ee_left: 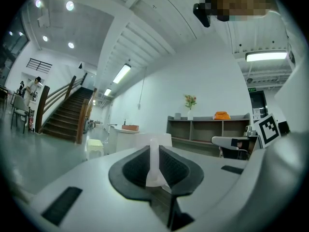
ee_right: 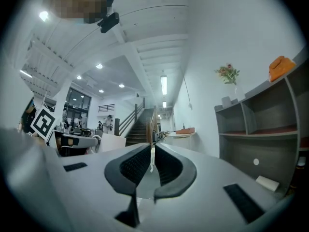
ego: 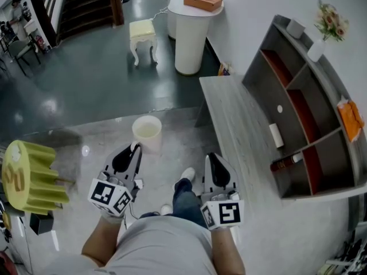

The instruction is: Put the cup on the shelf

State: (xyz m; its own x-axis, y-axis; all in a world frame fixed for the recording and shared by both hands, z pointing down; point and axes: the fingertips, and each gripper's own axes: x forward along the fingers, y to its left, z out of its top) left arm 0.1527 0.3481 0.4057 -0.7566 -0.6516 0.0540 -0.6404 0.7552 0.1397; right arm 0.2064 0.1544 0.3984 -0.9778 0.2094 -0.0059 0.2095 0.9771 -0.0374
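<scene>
A cream cup (ego: pixel 147 132) hangs upright over the floor in the head view. My left gripper (ego: pixel 136 148) is shut on its near rim. In the left gripper view the cup's thin wall (ee_left: pixel 153 163) is pinched between the black pads of the left gripper (ee_left: pixel 153 174). To its right, my right gripper (ego: pixel 213 156) is held level and shut, with nothing between its jaws. The right gripper (ee_right: pixel 152 161) shows the same there. The grey shelf (ego: pixel 304 107) stands on a long grey bench (ego: pixel 235 125) ahead and to the right, and also appears as the shelf (ee_left: pixel 207 129) and the shelf (ee_right: pixel 260 124).
On the shelf are a vase of flowers (ego: pixel 324 33), an orange cloth (ego: pixel 350 119), a white roll (ego: pixel 276 135) and a dark bottle (ego: pixel 285 163). A yellow ridged stool (ego: pixel 31 176) stands at the left. Farther off stand a white stool (ego: pixel 143 33) and a white counter (ego: pixel 192 27).
</scene>
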